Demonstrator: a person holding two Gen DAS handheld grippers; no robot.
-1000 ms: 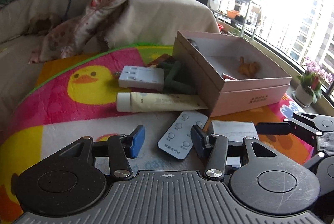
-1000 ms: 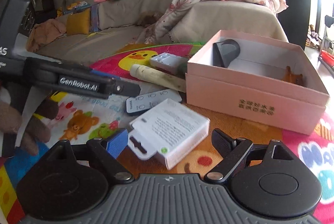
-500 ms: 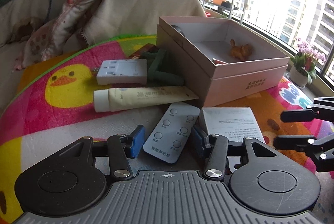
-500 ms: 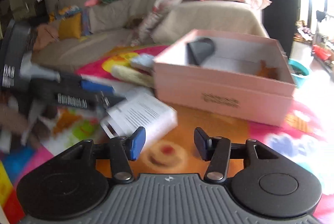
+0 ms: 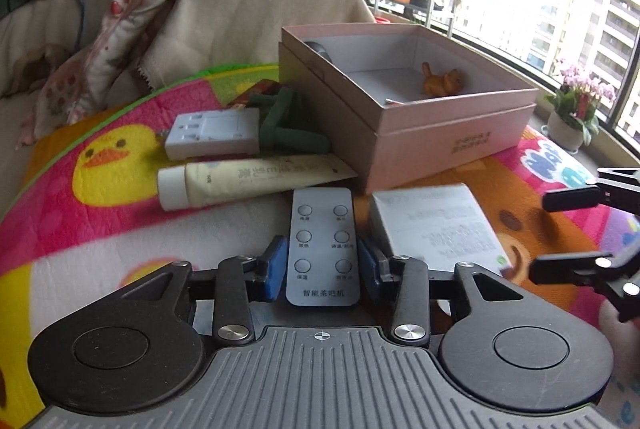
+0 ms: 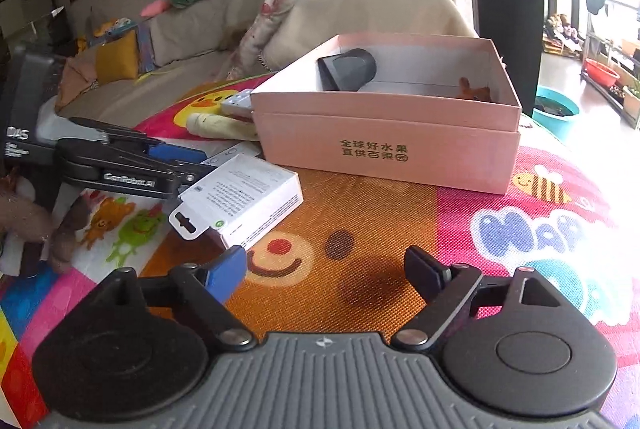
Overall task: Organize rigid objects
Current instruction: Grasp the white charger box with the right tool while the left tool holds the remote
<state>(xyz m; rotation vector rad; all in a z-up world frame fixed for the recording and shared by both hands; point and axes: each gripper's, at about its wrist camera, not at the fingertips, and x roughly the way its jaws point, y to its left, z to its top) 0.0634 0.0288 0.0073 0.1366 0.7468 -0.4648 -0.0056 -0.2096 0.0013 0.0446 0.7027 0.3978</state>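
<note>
Left gripper (image 5: 321,263) — jaws brought in around the white remote (image 5: 322,247), blue pads at both its edges; whether they actually press it cannot be told. Remote lies flat on the play mat (image 5: 100,197), cream tube (image 5: 248,181) behind, white carton (image 5: 434,227) beside it, pink box (image 5: 452,133) beyond. Right gripper (image 6: 326,271) — jaws spread wide, holding nothing, above the mat.

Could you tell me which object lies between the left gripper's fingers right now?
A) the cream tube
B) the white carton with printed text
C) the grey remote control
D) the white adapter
C: in the left wrist view the left gripper has its blue pads on either side of the grey remote control; whether they press it cannot be told.
</note>
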